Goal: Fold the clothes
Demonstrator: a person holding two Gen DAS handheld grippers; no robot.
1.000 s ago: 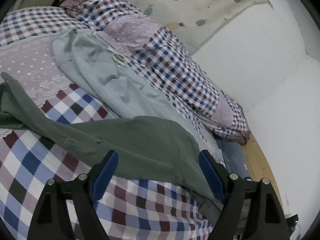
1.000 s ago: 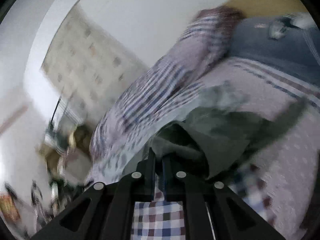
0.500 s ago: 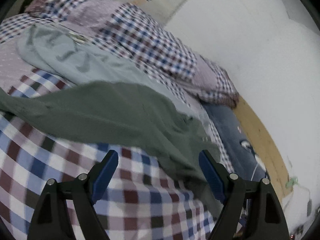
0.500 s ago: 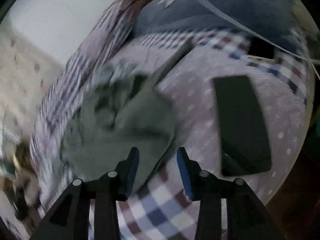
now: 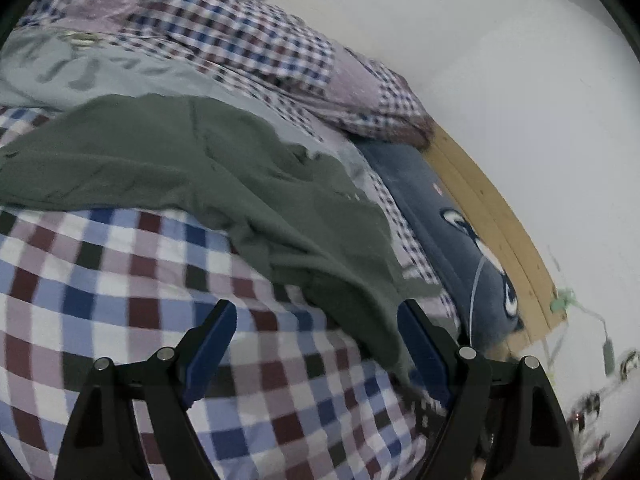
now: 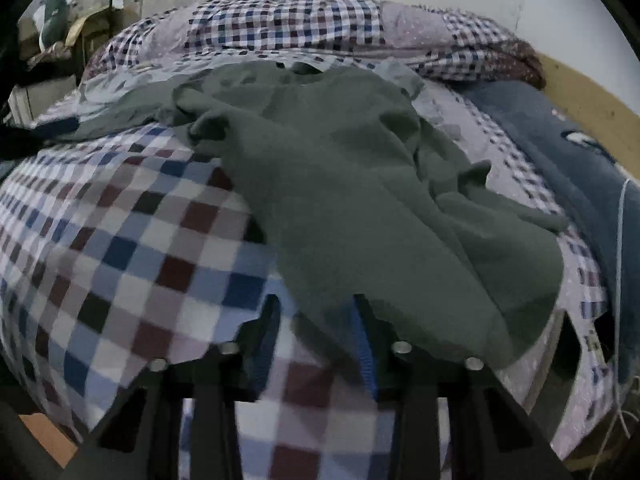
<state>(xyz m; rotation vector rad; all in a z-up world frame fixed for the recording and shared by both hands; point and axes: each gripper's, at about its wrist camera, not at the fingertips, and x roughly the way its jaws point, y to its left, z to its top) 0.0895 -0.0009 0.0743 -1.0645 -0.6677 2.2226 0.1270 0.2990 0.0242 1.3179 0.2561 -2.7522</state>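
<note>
- Green garment [image 5: 248, 184] lay crumpled on the checked bedspread [image 5: 120, 280] of the bed, its hem trailing toward the bed's near edge; a pale grey garment [image 5: 100, 72] lay beyond it
- left claw [image 5: 316, 344] stood wide open, holding nothing; cloth edge just beside its right finger
- right claw [image 6: 316, 340] was partly open; green hem draped over its fingers, grip unclear

Checked bedspread [image 5: 120, 280], rolled checked quilt [image 5: 248, 40], navy pillow [image 5: 448, 220], wooden bed edge [image 5: 492, 208].
</note>
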